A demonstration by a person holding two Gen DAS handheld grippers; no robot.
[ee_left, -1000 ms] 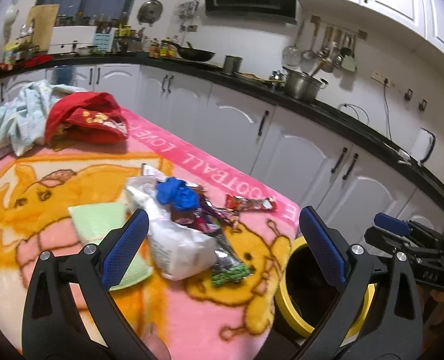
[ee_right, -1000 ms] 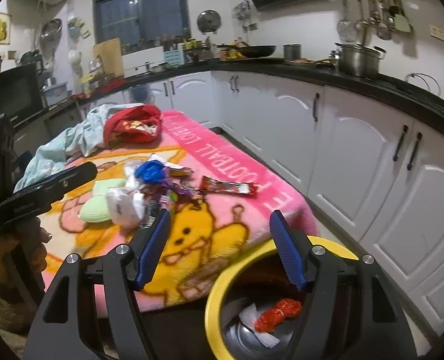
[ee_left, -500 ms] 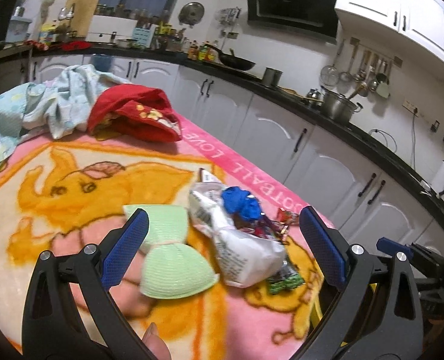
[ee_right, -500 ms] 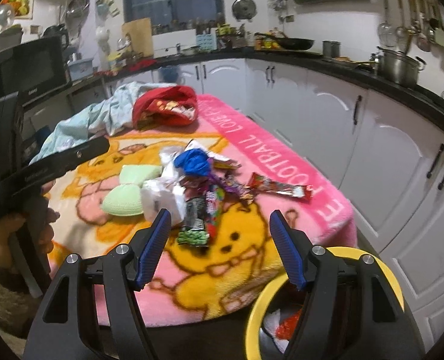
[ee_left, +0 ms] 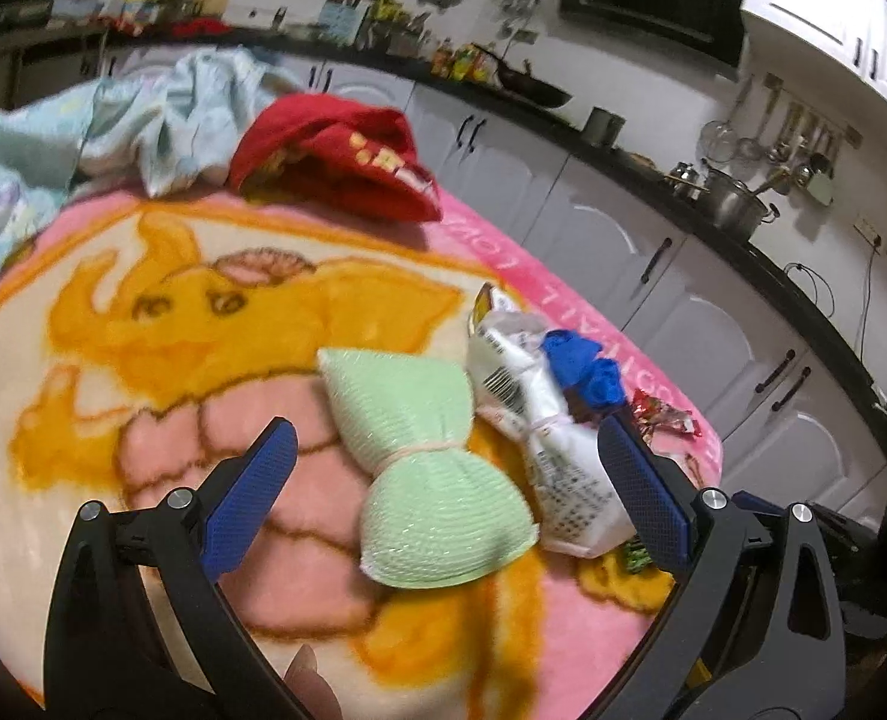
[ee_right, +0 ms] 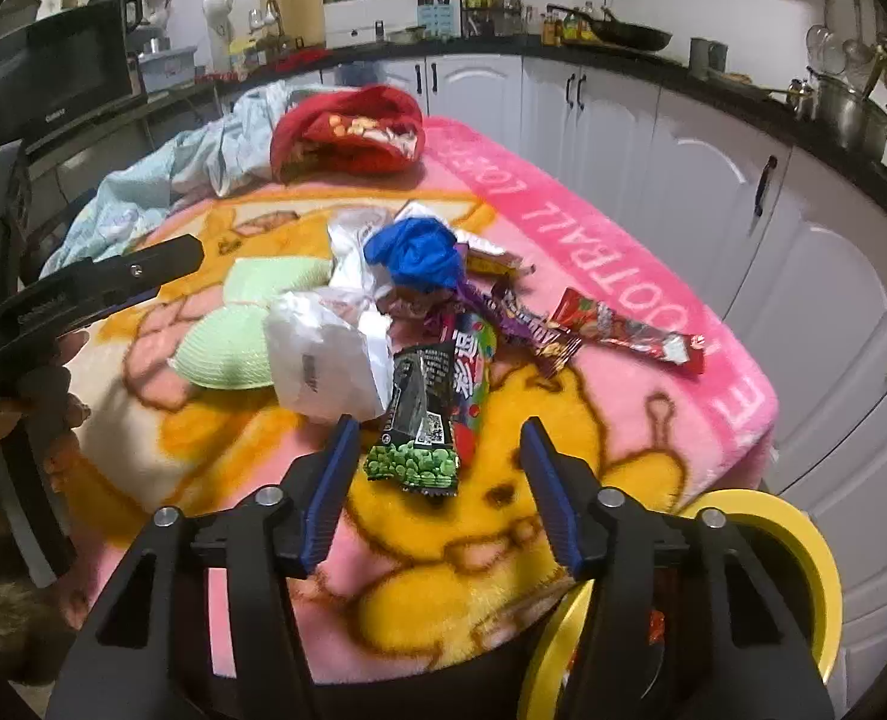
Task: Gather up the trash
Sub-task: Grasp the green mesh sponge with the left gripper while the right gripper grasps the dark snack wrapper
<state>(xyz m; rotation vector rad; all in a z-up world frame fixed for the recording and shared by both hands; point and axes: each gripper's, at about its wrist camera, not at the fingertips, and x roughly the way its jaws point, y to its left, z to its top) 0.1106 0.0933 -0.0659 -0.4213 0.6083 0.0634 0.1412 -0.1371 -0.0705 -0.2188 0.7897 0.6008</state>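
Right wrist view: my right gripper [ee_right: 437, 483] gapes wide, holding nothing, low centre of frame, green pea packet [ee_right: 417, 420] lying between its tips on the pink blanket [ee_right: 617, 240]. Yellow bin [ee_right: 803, 552] at lower right. Left wrist view: left gripper [ee_left: 443, 492] also wide, empty, over the green bow-shaped pad [ee_left: 425, 468]; white bag [ee_left: 539, 420] right of centre.

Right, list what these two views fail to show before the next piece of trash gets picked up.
- Yellow-rimmed bin: right wrist view, its inside is mostly blocked by the right hand-held gripper; contents unclear.
- Green pea snack packet: left wrist view, only a corner shows under the white bag.
- Left hand-held gripper: right wrist view shows only one finger, side on.
- Countertop bottles: left wrist view, too small and blurred to read.
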